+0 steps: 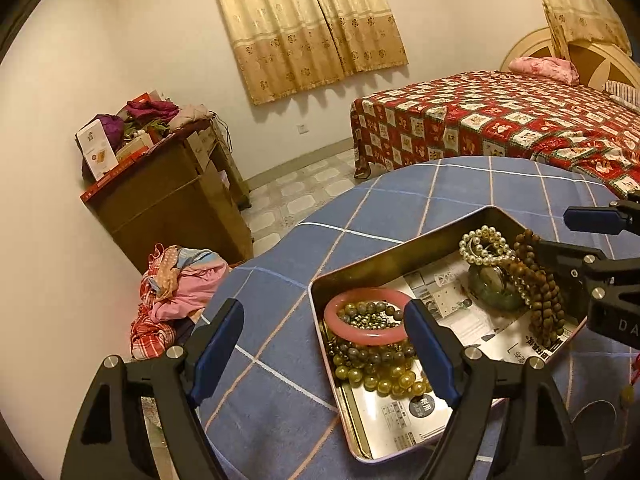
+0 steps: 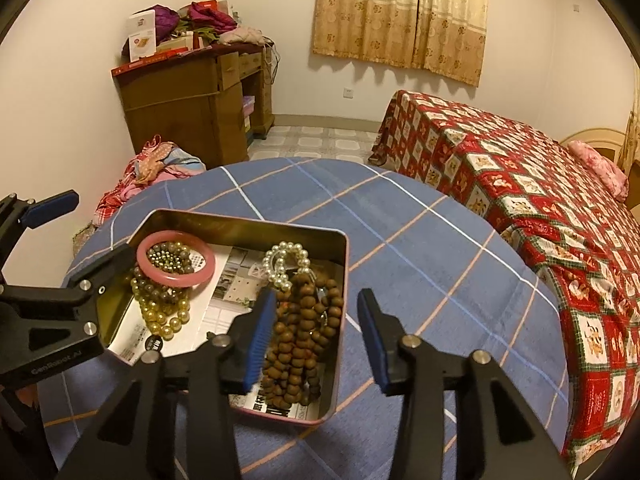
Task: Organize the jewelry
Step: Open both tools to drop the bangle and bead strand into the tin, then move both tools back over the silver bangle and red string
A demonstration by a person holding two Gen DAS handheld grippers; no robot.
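A metal tin (image 1: pixel 356 268) (image 2: pixel 248 222) lined with printed paper sits on the blue checked table. It holds a pink bangle (image 1: pixel 366 334) (image 2: pixel 176 278), yellow-green bead strands (image 1: pixel 380 376) (image 2: pixel 162 316), a pearl bracelet (image 1: pixel 484 246) (image 2: pixel 286 260) and brown wooden beads (image 1: pixel 540 292) (image 2: pixel 304 340). My left gripper (image 1: pixel 320 352) is open and straddles the tin's left wall; one finger (image 1: pixel 430 354) is inside by the bangle. My right gripper (image 2: pixel 316 340) is open and straddles the tin's right wall over the brown beads.
The blue checked tablecloth (image 1: pixel 460 188) (image 2: pixel 420 248) covers a round table. A bed with a red patterned cover (image 1: pixel 500 120) (image 2: pixel 540 200) is behind it. A cluttered wooden cabinet (image 1: pixel 168 184) (image 2: pixel 192 92) and a pile of clothes (image 1: pixel 176 292) (image 2: pixel 156 168) are on the left.
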